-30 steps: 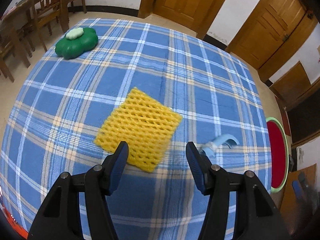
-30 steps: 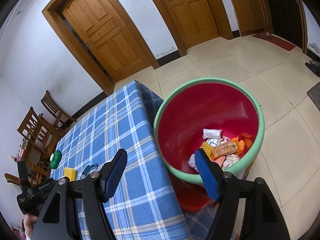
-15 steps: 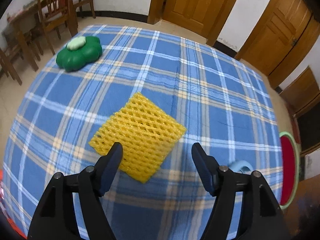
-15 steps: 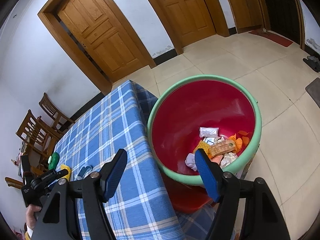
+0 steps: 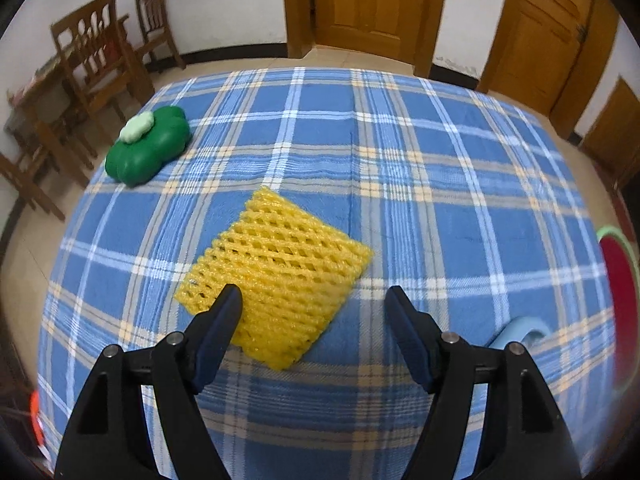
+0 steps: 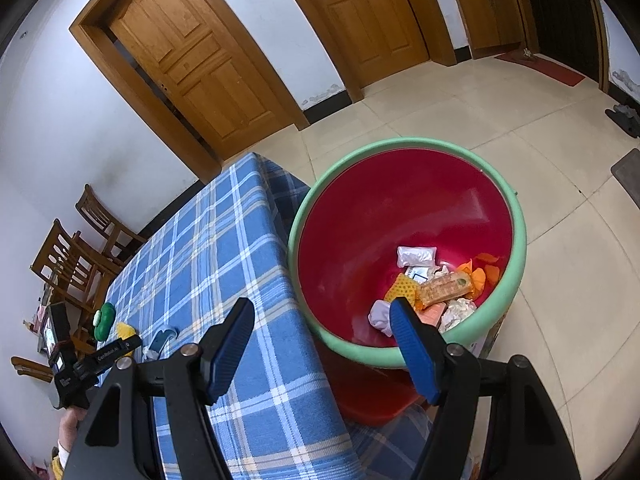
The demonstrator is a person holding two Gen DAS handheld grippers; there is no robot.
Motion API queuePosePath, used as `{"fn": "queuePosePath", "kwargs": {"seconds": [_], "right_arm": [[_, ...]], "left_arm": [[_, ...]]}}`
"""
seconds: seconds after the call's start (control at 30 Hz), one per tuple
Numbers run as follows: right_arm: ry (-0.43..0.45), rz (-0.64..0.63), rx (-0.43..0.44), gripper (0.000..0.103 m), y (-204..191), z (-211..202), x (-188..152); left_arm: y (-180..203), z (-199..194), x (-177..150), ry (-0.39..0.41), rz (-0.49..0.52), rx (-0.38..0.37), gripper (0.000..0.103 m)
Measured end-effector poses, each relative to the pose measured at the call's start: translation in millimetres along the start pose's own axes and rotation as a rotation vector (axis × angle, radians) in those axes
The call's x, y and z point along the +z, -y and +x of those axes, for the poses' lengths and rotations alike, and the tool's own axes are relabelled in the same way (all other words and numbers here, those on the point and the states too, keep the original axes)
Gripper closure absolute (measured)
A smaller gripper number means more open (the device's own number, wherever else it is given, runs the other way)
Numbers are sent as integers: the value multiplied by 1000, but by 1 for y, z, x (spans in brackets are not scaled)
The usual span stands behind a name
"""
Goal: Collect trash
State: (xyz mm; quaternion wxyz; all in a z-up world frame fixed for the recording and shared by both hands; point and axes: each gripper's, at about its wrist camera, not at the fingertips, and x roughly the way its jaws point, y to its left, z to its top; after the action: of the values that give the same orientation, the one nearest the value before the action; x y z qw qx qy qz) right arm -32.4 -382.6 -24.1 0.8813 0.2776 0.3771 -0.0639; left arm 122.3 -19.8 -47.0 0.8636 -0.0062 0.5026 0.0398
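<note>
A yellow foam fruit net (image 5: 276, 280) lies flat on the blue plaid tablecloth (image 5: 400, 184). My left gripper (image 5: 312, 296) hovers open just over the net's near edge, with its left fingertip above the net and nothing gripped. A light blue curved scrap (image 5: 520, 332) lies to the right, behind the right finger. My right gripper (image 6: 320, 308) stands open and empty above the table corner, next to the red bin with a green rim (image 6: 516, 216). The bin holds several wrappers and paper scraps (image 6: 436, 288). The right wrist view also shows the net (image 6: 124, 328) and the blue scrap (image 6: 162, 340), far left.
A green flower-shaped object (image 5: 148, 150) with a pale top sits at the table's far left. Wooden chairs (image 5: 96, 64) stand beyond that edge, and wooden doors (image 6: 192, 64) line the walls. The bin's rim (image 5: 612, 236) shows off the table's right edge, over a tiled floor (image 6: 580, 280).
The left gripper's jaws have spread wider and it has shifted left and closer over the net; the blue scrap has slid to the view's lower right. The right gripper has hardly moved.
</note>
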Motion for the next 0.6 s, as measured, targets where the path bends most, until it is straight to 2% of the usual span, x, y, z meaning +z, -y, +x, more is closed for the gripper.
{"fn": "queuePosePath", "kwargs": {"seconds": [0.13,0.2,0.27,0.47,0.6], "right_arm": [[-1,-6,2,30,-3,0,0],[-4,-9,4,30,-5,1,-1],[-9,-13,8,30,-8,2,-2],[-22,-44,15,30,-23,5,-6],[-28,-79,16,30,-38,5,-10]], "left_arm": [[-1,-2,-3,16,23,10,36],[-4,-4,-4,23,17,15,49],[-8,-8,-6,32,9,13,57],[-23,-12,-7,48,-21,-55,71],[-29,-15,-8,52,-38,-123,89]]}}
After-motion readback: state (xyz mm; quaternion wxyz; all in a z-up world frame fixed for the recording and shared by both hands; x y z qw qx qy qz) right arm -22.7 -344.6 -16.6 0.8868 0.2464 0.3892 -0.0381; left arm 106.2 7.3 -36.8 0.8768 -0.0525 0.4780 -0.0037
